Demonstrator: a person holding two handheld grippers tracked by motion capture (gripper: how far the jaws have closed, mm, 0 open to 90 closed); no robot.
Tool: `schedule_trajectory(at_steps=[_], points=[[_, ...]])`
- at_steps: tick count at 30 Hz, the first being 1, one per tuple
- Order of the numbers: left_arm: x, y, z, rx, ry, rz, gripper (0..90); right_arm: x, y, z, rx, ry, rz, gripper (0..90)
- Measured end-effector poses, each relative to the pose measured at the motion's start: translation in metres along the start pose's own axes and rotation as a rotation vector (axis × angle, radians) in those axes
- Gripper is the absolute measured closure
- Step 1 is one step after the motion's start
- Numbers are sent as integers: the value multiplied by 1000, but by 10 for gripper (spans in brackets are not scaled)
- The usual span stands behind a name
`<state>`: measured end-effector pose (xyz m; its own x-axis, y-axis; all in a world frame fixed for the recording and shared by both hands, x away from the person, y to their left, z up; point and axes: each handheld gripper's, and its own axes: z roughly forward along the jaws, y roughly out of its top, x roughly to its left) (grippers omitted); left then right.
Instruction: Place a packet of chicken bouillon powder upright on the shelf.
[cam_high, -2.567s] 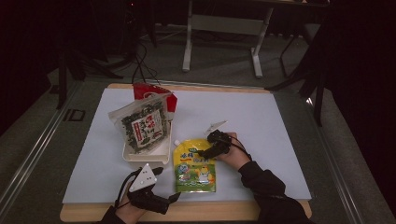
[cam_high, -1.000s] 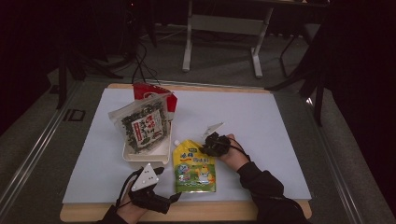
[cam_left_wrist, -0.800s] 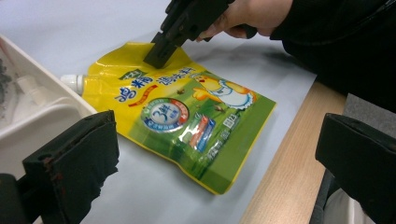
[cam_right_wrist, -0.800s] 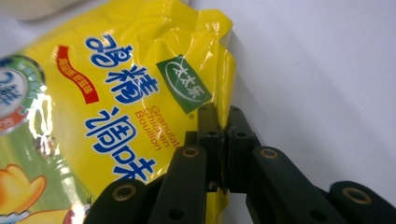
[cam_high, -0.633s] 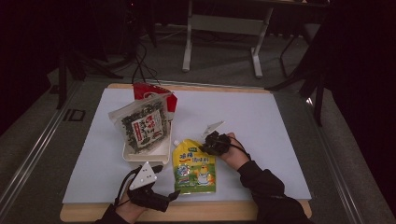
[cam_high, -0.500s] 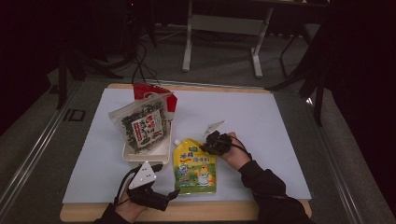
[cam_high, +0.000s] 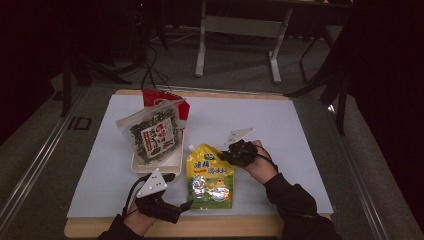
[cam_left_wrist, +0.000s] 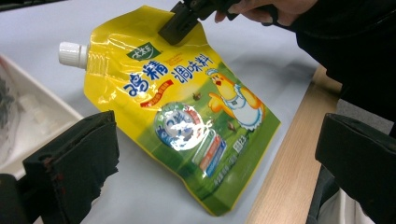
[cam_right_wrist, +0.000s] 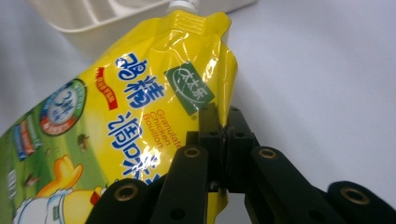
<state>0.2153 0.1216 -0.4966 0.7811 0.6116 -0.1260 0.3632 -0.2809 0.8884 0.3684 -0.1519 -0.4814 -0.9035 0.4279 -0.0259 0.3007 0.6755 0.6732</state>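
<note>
The yellow bouillon pouch (cam_high: 210, 175) is lying on the table (cam_high: 300, 130), its upper edge pinched in the closed right hand-held gripper (cam_right_wrist: 219, 122) (white cap (cam_left_wrist: 73, 52) pointing away). The left hand-held gripper (cam_left_wrist: 210, 154) is gaping wide just below it, gripping nothing, with the white tray (cam_high: 156, 161) just beyond.

A yellow pouch (cam_high: 210, 175) of chicken bouillon is lying face up just beside the white tray (cam_high: 156, 161). Its white screw cap (cam_left_wrist: 72, 53) is pointing toward that tray. A cartoon chicken and blue lettering are showing, and the top edge is lifting slightly off the table.
</note>
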Motion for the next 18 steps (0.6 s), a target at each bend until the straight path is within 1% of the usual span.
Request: schedule_trajectory(at_steps=[1,3,4,6,7,8,11,12,14,15,18], points=[[0,2,0,0,10,1,7,2,1,-3,-8,-2,-7,885],[2,4,0,-1,7,6,7,5,2,-10,-25,5,-13,885],[2,4,1,4,18,7,7,6,3,-14,-38,0,-19,885],[4,5,2,8,10,5,8,9,4,-21,-65,15,-21,885],[5,6,2,10,22,4,8,11,5,-24,-79,15,-24,885],[6,6,3,10,15,5,8,13,5,-27,-83,17,-31,885],[8,8,3,15,22,5,10,19,6,-34,-102,20,-47,885],[9,8,4,17,31,5,21,21,6,-37,-112,15,-51,885],[10,10,4,20,33,3,24,25,6,-42,-120,23,-61,885],[11,11,4,21,43,3,28,27,6,-45,-130,17,-65,886],[13,14,4,19,44,7,55,33,6,-54,-149,24,-73,885]])
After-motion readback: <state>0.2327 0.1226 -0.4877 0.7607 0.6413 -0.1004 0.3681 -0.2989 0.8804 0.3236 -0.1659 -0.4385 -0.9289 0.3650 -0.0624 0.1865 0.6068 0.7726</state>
